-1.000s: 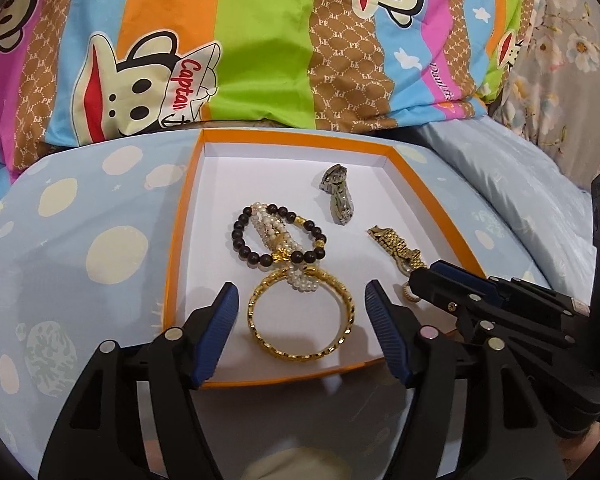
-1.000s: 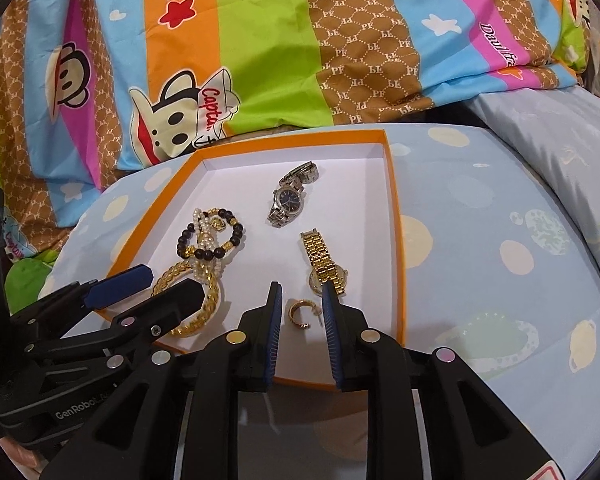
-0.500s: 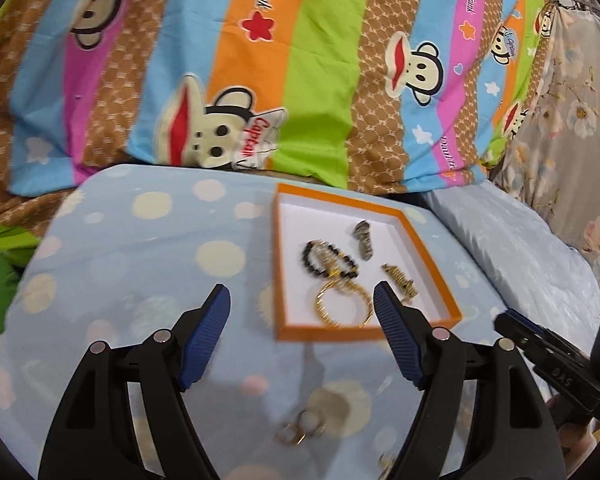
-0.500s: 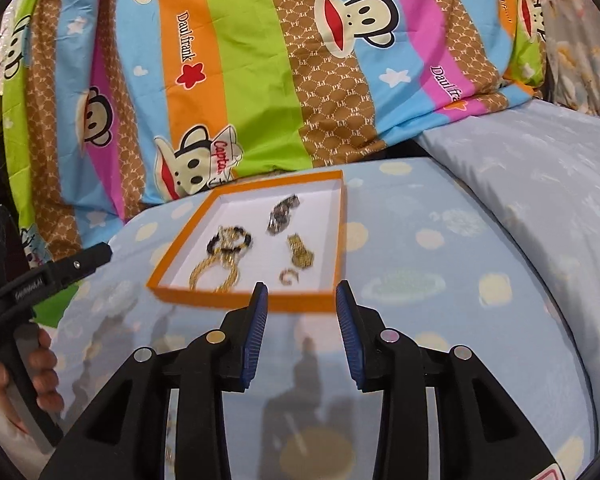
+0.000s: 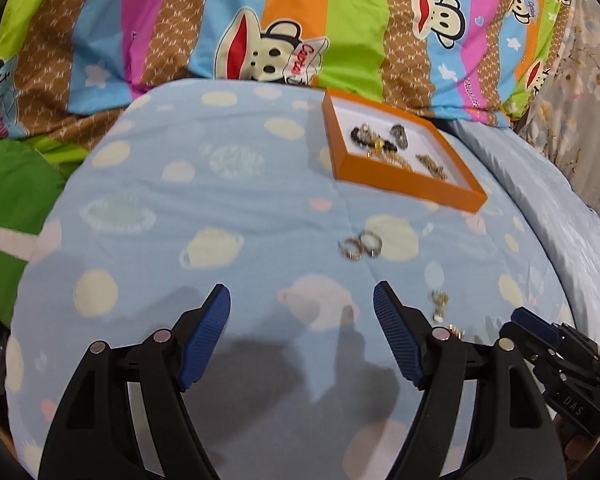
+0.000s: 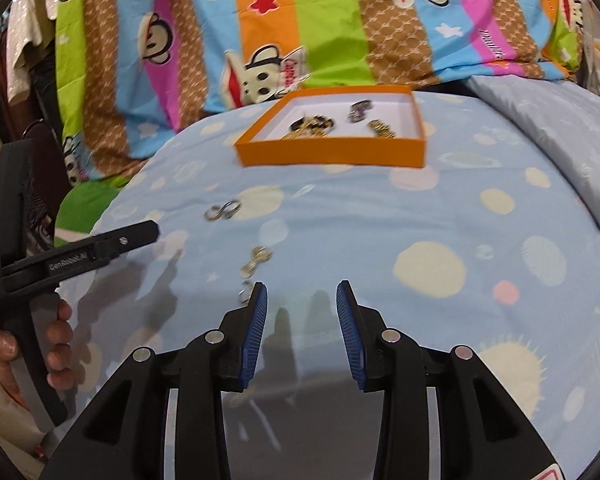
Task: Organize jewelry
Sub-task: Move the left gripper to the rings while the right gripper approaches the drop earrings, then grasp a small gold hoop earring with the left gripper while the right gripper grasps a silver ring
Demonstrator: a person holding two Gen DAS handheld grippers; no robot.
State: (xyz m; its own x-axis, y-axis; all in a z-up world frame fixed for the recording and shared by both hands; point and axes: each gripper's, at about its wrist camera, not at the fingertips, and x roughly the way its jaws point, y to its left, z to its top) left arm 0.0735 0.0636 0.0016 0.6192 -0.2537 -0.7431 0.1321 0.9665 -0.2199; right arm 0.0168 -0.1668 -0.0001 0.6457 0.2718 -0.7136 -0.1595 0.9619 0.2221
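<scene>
Jewelry box (image 6: 332, 152); hand (image 6: 8, 360) right-cam only

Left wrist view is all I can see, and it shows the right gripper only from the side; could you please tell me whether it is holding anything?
Observer: No. The right gripper has its jaws apart, with only the blue spotted cover showing between them. They have just been opening.
Operator: Thank you. Which piece of jewelry lies nearest to it?
Observer: A small gold piece lies on the cover just outside the jaws, beside the finger on the picture's left. It is too blurred to name.
</scene>
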